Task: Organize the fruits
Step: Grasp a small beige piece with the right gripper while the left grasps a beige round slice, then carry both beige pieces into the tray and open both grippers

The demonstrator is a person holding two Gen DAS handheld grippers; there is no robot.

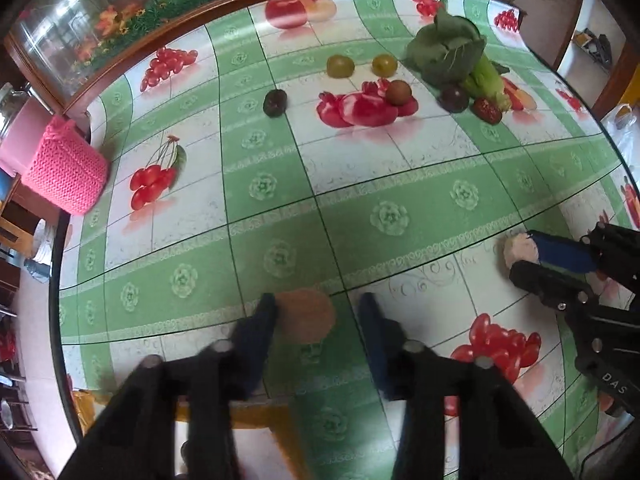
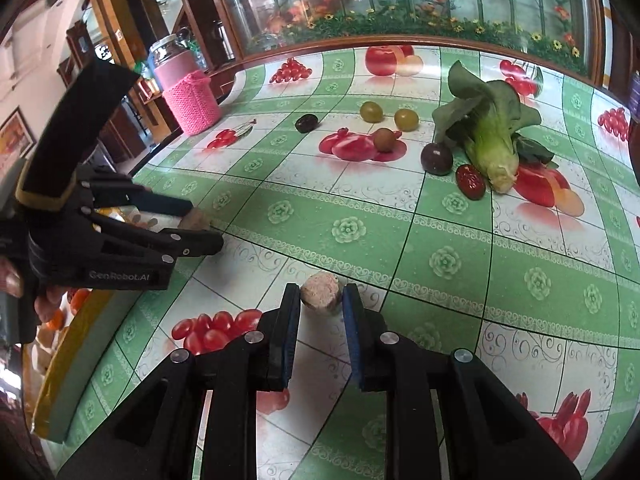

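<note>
Left gripper point(image 1: 316, 316): jaws fairly wide, a brown round piece point(image 1: 306, 316) between them, against the left finger, apart from the right one. Not gripped as far as I can tell. Sits near the counter's point(image 1: 400, 168) front edge.

Right gripper point(image 2: 321, 300): narrow, a pale pinkish lump point(image 2: 321, 292) at its fingertips; contact on both sides looks likely but cannot confirm a firm hold. Also near the front edge.

Toward the back edge, ungrouped: two green fruits point(image 2: 371, 112) point(image 2: 406, 119), a brown one point(image 2: 385, 139), a dark one point(image 2: 307, 123), a purple one point(image 2: 436, 159), a red date point(image 2: 470, 182) beside the leafy greens point(image 2: 486, 128).

Judgement: early stage. Two pieces being handled, most fruit left to sort. No destination container visible.
</note>
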